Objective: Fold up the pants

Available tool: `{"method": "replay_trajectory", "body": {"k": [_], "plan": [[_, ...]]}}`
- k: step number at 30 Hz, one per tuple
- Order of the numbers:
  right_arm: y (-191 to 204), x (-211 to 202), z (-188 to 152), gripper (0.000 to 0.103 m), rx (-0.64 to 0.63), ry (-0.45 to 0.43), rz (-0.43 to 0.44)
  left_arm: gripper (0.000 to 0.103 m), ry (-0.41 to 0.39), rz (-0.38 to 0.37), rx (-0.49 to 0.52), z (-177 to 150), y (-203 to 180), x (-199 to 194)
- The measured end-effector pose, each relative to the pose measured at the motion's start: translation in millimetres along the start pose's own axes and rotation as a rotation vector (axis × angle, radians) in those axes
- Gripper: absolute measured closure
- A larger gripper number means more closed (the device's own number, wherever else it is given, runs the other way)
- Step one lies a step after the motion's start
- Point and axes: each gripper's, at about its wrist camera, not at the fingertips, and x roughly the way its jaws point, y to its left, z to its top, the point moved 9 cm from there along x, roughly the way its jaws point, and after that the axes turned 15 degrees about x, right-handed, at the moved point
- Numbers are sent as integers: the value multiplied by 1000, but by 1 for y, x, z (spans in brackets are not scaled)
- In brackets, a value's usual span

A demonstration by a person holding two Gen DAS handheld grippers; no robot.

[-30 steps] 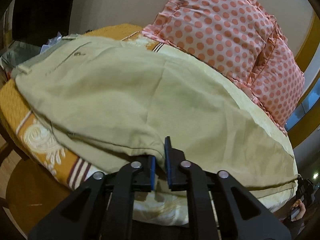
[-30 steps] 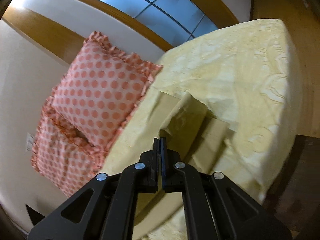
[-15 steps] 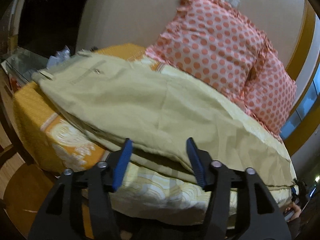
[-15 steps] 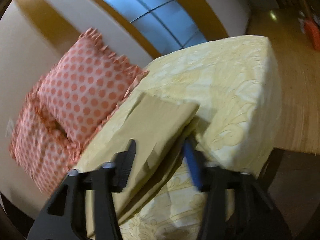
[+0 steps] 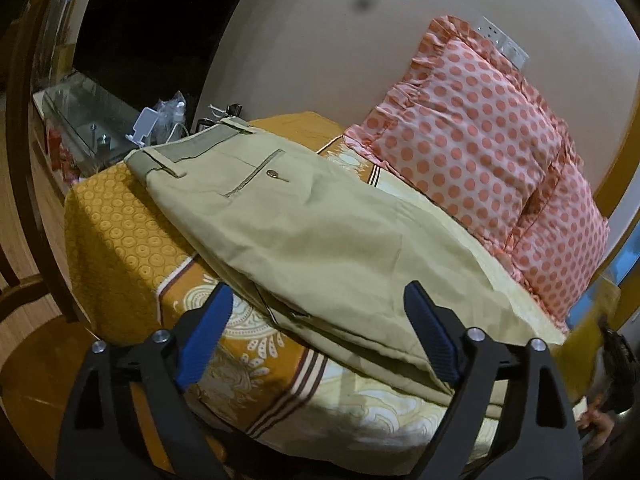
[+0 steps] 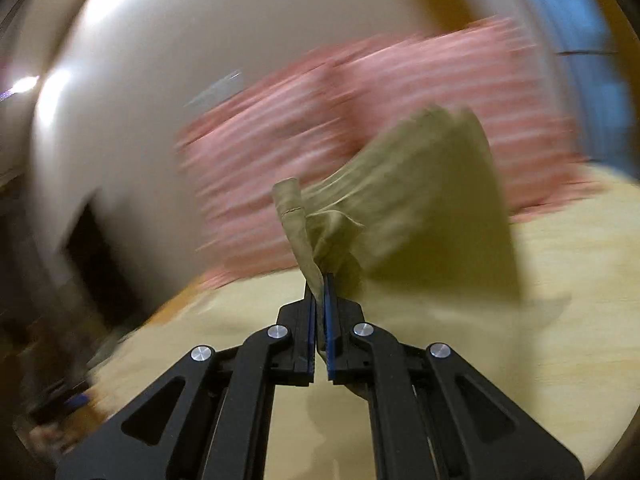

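Observation:
Khaki pants (image 5: 312, 236) lie folded lengthwise on the bed, waistband at the far left, legs running to the right. My left gripper (image 5: 320, 332) is open and empty, its blue pads held wide just off the near edge of the pants. My right gripper (image 6: 320, 296) is shut on the leg end of the pants (image 6: 404, 200) and holds it lifted above the bed; this view is blurred by motion.
The bed (image 5: 120, 240) has an orange and cream patterned cover. Two pink polka-dot pillows (image 5: 472, 132) lean on the wall behind the pants. A glass-topped side table (image 5: 88, 120) with small clutter stands at the far left. Wooden floor lies below.
My left gripper let go of the pants, opened wide and drew back. My right gripper opened, then shut on the leg end and is swinging it up over the bed.

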Motion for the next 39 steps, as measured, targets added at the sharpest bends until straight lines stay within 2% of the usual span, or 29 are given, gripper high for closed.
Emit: {"method": "replay_trajectory", "body": {"k": [1, 2, 4, 5, 6, 7, 8, 10, 11, 15, 21, 22, 24, 25, 27, 29, 32, 34, 35, 37, 39], "plan": [[31, 27, -27, 99, -34, 99, 71, 12, 2, -3, -6, 0, 1, 1], [47, 44, -48, 99, -60, 170, 97, 12, 7, -8, -12, 1, 3, 4], [70, 79, -99, 97, -136, 352, 99, 11, 18, -14, -30, 1, 6, 8], [78, 96, -138, 93, -183, 479, 83, 10, 21, -14, -36, 1, 8, 10], [78, 101, -155, 85, -198, 541, 72, 10, 21, -7, -42, 1, 12, 11], [77, 104, -178, 71, -211, 611, 50, 9, 22, -4, -47, 1, 15, 13], [78, 101, -182, 66, -215, 608, 55, 9, 28, 0, -62, 0, 19, 16], [80, 85, -172, 29, -191, 551, 101, 9, 43, -1, -96, -1, 26, 22], [79, 78, -164, 24, -176, 525, 113, 8, 47, -1, -112, -1, 30, 25], [72, 50, -126, 23, -126, 412, 140, 8, 47, 45, -114, 8, 42, 33], [72, 34, -105, 22, -98, 360, 171, 11, 63, 95, -156, 27, 64, 50], [71, 29, -107, 21, -96, 356, 175, 15, 67, 106, -165, 29, 67, 52], [69, 32, -104, 20, -84, 350, 179, 47, 86, 144, -174, 33, 76, 57], [63, 30, -100, 19, -75, 344, 177, 79, 111, 165, -173, 33, 80, 61], [52, 25, -97, 19, -61, 329, 162, 87, 118, 182, -136, 43, 79, 62], [36, 18, -87, 19, -36, 302, 138, 92, 84, 197, -62, 60, 64, 54], [11, 5, -64, 19, 9, 237, 103, 95, -24, 160, 142, 105, -4, 33], [-6, -6, -48, 19, 43, 186, 78, 96, -96, 89, 311, 125, -74, 18], [-17, -14, -37, 18, 70, 150, 59, 97, -129, 30, 407, 128, -117, 11], [-37, -30, -20, 18, 117, 87, 23, 97, -160, -82, 568, 118, -193, 1], [-51, -42, -7, 17, 152, 44, 0, 97, -161, -234, 724, 83, -267, -5]]}}
